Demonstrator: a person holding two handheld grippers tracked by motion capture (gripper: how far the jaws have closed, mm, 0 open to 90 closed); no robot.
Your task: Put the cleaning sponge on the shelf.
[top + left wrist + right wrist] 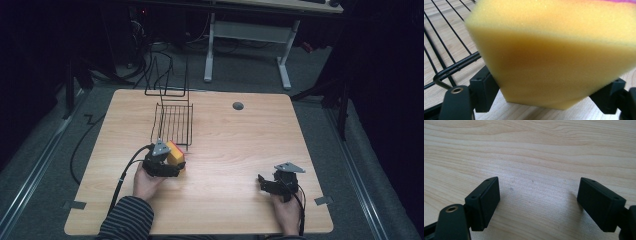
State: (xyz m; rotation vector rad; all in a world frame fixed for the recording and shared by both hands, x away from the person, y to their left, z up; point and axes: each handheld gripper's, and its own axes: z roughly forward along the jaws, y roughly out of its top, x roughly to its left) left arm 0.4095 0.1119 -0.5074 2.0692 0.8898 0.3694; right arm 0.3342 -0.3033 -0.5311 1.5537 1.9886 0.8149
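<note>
Wooden table, sponge upright, lengthwise away

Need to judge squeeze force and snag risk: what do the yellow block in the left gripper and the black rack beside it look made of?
The yellow block with a pink top layer looks like soft open-cell foam, probably a sponge: matte, finely pored surface, pinched in where the left gripper presses it. The black wire rack looks like thin metal rod with a smooth, slightly glossy coating; paint or plastic, I cannot tell.
</note>
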